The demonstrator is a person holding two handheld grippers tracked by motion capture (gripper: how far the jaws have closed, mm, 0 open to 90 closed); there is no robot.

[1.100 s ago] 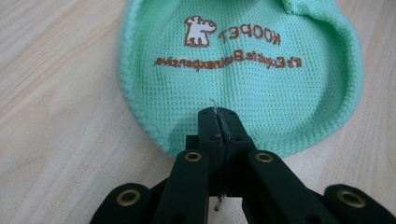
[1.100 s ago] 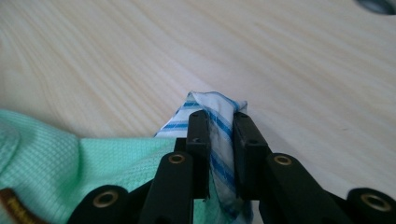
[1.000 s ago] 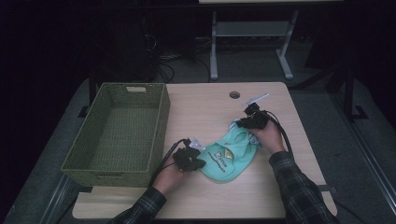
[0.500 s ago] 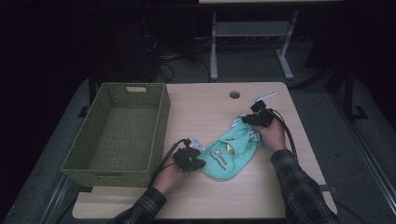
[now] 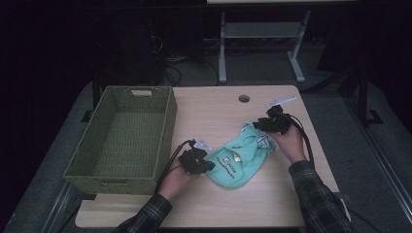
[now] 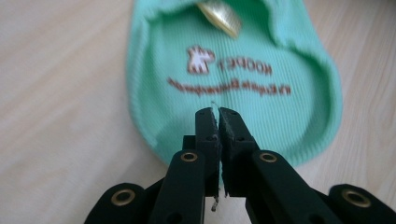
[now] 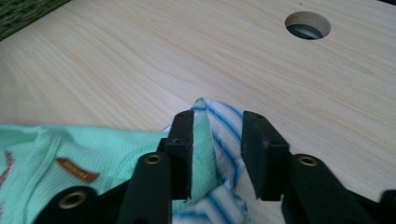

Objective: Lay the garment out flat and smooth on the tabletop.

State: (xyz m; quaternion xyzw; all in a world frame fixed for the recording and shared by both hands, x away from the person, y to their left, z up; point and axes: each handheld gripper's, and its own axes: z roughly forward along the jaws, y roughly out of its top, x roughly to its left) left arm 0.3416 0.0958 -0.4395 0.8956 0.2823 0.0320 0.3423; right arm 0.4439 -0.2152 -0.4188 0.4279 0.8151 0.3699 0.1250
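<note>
A light wooden table (image 5: 218, 116) stands in a dark room, on a grey floor with cables and a white metal stand (image 5: 260, 43) behind it. Taking the mint-green garment (image 5: 238, 160) near the table's middle as the landmark: a woven green basket (image 5: 126, 138) sits well to its left, a round cable hole (image 5: 244, 98) lies beyond it. The left gripper (image 6: 218, 114), at the garment's near-left edge, has its jaws pressed together on a thin fold of that cloth. At the garment's far-right end, the right gripper (image 7: 217, 133) stands partly apart around a bunched blue-striped white lining (image 7: 229, 135); its jaws have just been opening, the cloth between them but no longer squeezed. Compared with a second ago, the garment lies more stretched out between the hands.
</note>
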